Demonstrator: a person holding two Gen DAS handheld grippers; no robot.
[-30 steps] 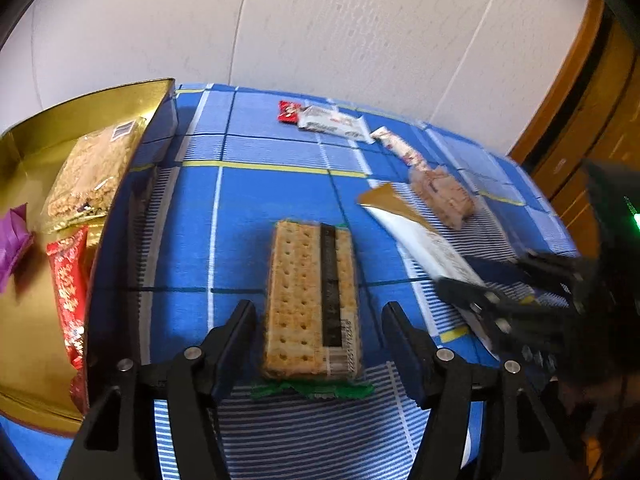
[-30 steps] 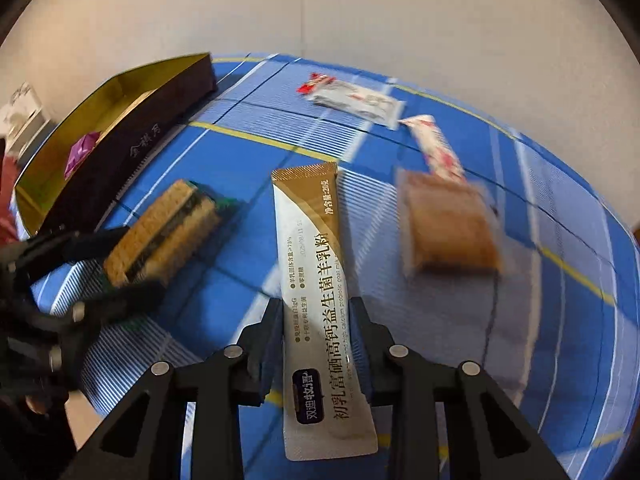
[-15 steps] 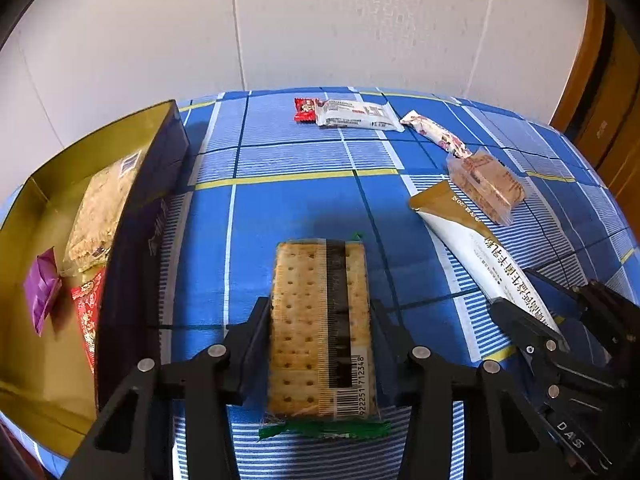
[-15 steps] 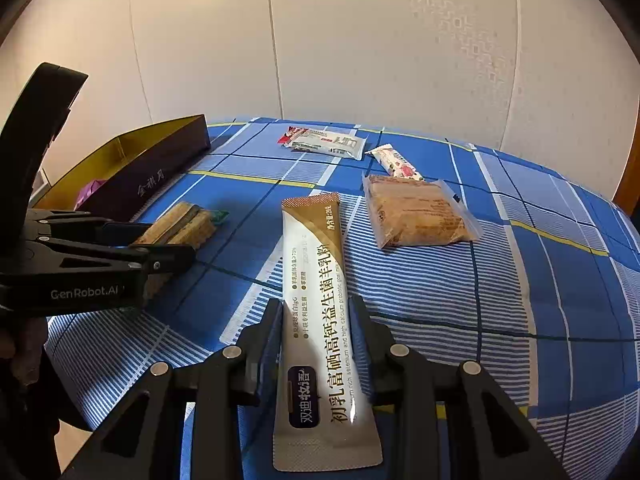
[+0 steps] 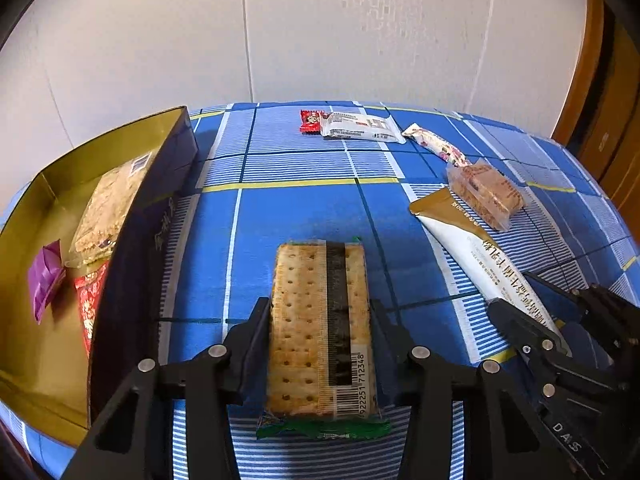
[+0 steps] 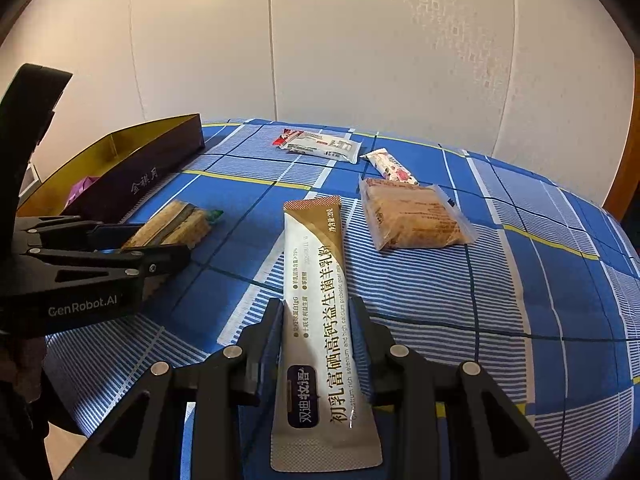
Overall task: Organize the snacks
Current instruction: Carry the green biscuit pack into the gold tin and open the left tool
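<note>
My left gripper (image 5: pixel 320 312) is shut on a cracker pack (image 5: pixel 320 320) with a barcode and green end, held just above the blue checked cloth; it also shows in the right wrist view (image 6: pixel 168 232). My right gripper (image 6: pixel 318 312) is shut on a long white-and-gold powder sachet (image 6: pixel 316 280), which also shows in the left wrist view (image 5: pixel 472 256). The open gold-lined box (image 5: pixel 36 360) lies at the left and holds a crisp-rice pack (image 5: pixel 104 208), a red pack (image 5: pixel 90 304) and a purple candy (image 5: pixel 44 276).
On the cloth lie a brown cake pack (image 6: pixel 408 216), a small pink-white bar (image 6: pixel 390 166), a white wrapper (image 6: pixel 324 146) and a small red packet (image 5: pixel 310 120). The box's dark wall (image 6: pixel 132 184) stands left of the crackers. A wall is behind; wooden furniture at right.
My left gripper closed from open onto the cracker pack. Both wrist views tilted up and steadied; both packs sit slightly higher in the jaws.
</note>
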